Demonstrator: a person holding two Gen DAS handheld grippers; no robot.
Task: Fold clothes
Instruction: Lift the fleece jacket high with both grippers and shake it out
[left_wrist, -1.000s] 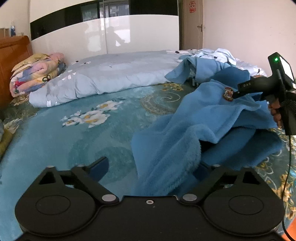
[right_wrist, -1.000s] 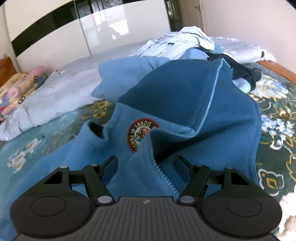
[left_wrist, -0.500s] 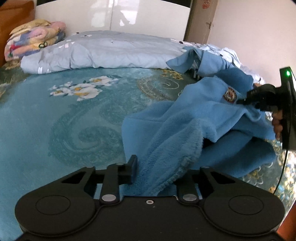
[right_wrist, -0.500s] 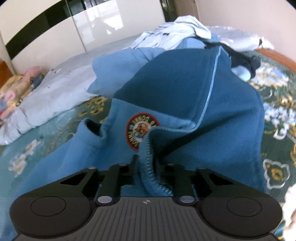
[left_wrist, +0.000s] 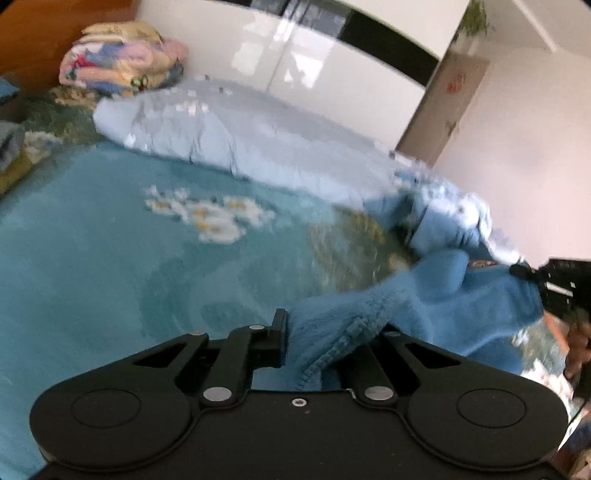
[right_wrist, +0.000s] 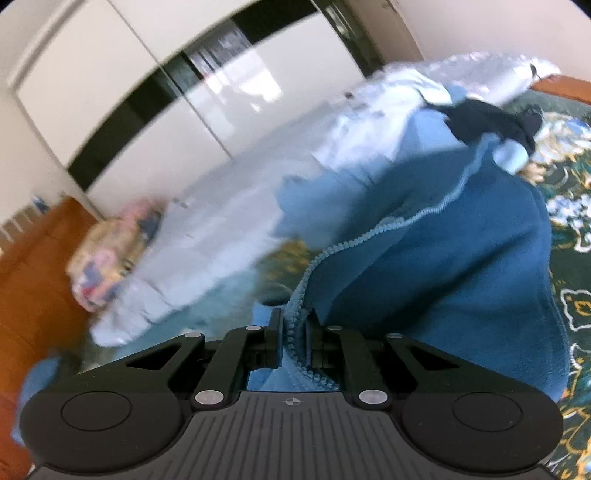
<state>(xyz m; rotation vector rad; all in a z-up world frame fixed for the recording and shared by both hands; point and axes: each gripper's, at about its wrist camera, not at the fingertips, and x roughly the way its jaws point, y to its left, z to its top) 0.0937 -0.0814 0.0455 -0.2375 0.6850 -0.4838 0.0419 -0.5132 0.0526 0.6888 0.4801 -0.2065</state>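
Observation:
A blue fleece zip jacket (left_wrist: 436, 306) hangs stretched between my two grippers above the bed. My left gripper (left_wrist: 325, 343) is shut on its fuzzy hem edge, low in the left wrist view. My right gripper (right_wrist: 293, 332) is shut on the zipper edge of the jacket (right_wrist: 443, 266); it also shows at the right edge of the left wrist view (left_wrist: 554, 284), beside the jacket's round chest badge (left_wrist: 480, 264). Both views are blurred by motion.
A teal floral bedspread (left_wrist: 110, 258) covers the bed. A pale blue duvet (left_wrist: 258, 155) lies along the far side, with folded blankets (left_wrist: 125, 59) at the wooden headboard. A heap of other clothes (right_wrist: 480, 118) lies beyond the jacket. White wardrobe behind.
Both grippers closed on the jacket and lifted it off the bed. Both cameras have tilted and swung, and the jacket now hangs stretched between them.

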